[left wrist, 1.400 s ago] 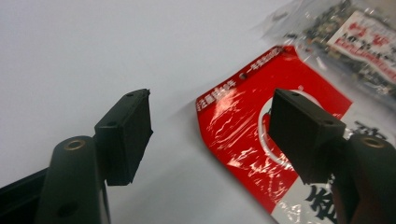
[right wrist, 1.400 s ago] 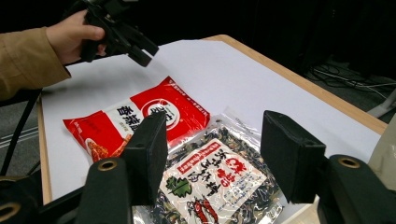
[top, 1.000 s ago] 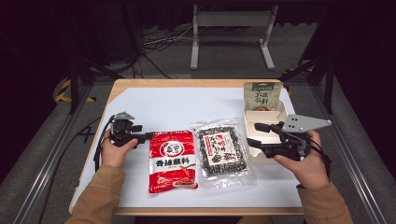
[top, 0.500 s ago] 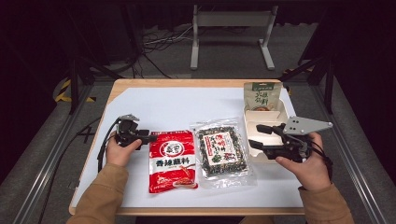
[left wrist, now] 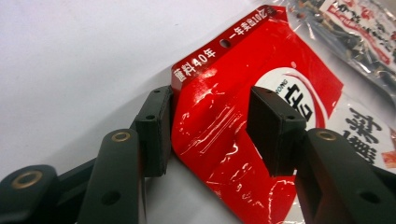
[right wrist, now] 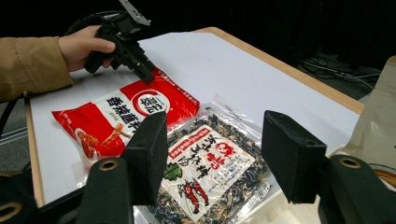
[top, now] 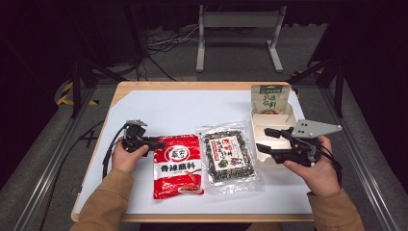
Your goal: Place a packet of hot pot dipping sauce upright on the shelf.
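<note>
Both sleeves (top: pixel 103 202) are tan cloth, ending at the wrists. The left tongs (left wrist: pixel 205 126) are matte black — flat rectangular pads, brass-ringed pivot screws in the arms, a black cable (top: pixel 107 156) looping off the handle. The right tongs (top: pixel 268 139) carry a grey three-cornered plate (top: pixel 315 128) with small holes.

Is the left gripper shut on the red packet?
No: the left gripper is open, its jaws set either side of the red packet's raised corner with a gap.
</note>
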Demonstrator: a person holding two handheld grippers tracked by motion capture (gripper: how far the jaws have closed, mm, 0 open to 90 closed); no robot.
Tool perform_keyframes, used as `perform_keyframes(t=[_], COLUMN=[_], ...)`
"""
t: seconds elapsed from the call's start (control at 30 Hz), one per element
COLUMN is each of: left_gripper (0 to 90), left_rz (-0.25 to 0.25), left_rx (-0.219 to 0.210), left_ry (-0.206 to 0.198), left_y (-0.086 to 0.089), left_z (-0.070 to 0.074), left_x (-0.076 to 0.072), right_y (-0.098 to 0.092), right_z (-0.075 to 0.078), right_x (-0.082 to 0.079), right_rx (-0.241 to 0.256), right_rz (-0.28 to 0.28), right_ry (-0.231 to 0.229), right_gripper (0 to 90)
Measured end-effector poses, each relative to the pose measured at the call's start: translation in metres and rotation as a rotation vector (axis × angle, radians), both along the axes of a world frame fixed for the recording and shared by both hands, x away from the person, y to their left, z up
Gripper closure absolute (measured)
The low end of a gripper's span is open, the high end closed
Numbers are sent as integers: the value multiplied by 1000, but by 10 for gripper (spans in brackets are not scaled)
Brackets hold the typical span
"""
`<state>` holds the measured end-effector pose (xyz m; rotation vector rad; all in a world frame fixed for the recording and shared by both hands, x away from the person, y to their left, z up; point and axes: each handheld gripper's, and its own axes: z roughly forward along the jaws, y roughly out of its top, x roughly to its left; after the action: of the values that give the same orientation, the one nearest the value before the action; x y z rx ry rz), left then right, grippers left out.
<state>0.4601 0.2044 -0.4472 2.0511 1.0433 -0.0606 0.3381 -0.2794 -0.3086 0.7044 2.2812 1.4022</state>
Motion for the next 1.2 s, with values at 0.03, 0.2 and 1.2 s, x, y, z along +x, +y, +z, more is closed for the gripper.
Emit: perform_keyframes(t=[0.03, 0.2, 1.2], left_gripper=[514, 513, 750], left_rz=[-5, -27, -174], left_rx=[-16, -58, 88], left_ry=[-6, -37, -113], left_y=[0, 2, -31], left_z=[1, 5, -3], left_x=[0, -3, -10], right_y=[0, 0, 4], right_z=[0, 0, -3], right_x=[0, 0, 0], right_rx=[1, 0, -3], right_rz=[0, 0, 17], right_ry=[1, 0, 5], right_gripper=[420, 420, 415])
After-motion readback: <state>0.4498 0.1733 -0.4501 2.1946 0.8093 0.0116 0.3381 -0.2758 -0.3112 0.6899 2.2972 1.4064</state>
